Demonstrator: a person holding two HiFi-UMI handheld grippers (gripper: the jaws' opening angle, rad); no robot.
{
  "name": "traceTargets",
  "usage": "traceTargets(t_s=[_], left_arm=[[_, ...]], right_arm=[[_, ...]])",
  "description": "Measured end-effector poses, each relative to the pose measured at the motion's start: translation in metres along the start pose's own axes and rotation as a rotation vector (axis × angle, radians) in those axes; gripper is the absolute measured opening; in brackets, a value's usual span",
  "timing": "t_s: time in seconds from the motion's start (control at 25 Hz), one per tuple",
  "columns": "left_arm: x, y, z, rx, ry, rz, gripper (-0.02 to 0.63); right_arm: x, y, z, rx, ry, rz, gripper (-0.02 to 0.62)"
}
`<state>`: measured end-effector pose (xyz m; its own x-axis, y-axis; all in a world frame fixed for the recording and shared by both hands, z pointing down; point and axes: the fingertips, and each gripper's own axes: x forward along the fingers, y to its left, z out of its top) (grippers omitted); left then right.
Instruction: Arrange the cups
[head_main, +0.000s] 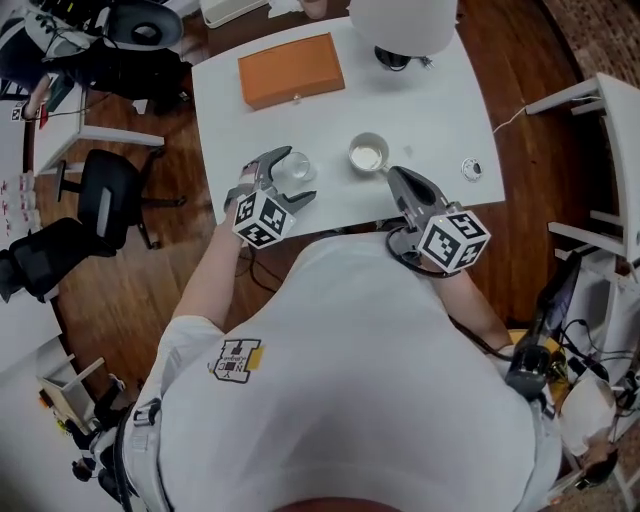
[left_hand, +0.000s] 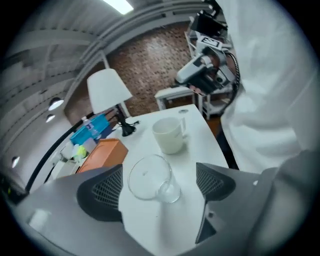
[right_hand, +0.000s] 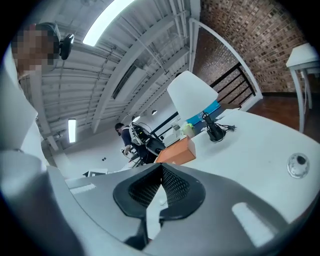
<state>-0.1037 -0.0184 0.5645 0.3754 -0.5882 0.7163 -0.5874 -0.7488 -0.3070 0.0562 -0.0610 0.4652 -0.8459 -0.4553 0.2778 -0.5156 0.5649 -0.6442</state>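
A clear glass cup (head_main: 297, 166) stands on the white table (head_main: 430, 120) near its front edge. My left gripper (head_main: 290, 178) is open with a jaw on either side of the glass cup (left_hand: 150, 177), and neither pad touches it. A white mug (head_main: 367, 154) stands just right of the glass; in the left gripper view the mug (left_hand: 170, 134) is beyond the glass. My right gripper (head_main: 397, 178) is shut and empty, with its tip by the near right side of the mug. In its own view the right gripper (right_hand: 161, 172) has its pads pressed together.
An orange box (head_main: 291, 68) lies at the table's far left. A white lamp (head_main: 403, 22) stands at the far edge, its base (right_hand: 216, 131) and cable on the tabletop. A small round object (head_main: 472, 169) lies at the right. Chairs (head_main: 105, 195) stand left of the table.
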Motion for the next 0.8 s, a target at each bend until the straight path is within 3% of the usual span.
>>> traceTargets(t_s=[0.12,0.24,0.4,0.52,0.8], left_arm=[[0.013,-0.003,-0.002,0.169,0.138,-0.155,0.456],[0.024,0.0,-0.006,0.175,0.203,-0.229,0.456],[0.034,-0.003,-0.014,0.156,0.191,-0.232,0.453],[0.04,-0.005,-0.013,0.163,0.147,-0.198,0.353],[0.04,-0.005,-0.011,0.109,0.117,-0.189,0.333]], right_arm=[[0.001,-0.009,0.001,-0.07,0.037,-0.017,0.0],[-0.001,-0.016,0.006,-0.093,0.034,-0.029,0.0],[-0.005,-0.025,0.012,-0.077,0.02,-0.042,0.0],[-0.005,-0.035,0.013,-0.062,0.01,-0.059,0.0],[-0.002,-0.039,0.01,-0.046,-0.005,-0.064,0.0]])
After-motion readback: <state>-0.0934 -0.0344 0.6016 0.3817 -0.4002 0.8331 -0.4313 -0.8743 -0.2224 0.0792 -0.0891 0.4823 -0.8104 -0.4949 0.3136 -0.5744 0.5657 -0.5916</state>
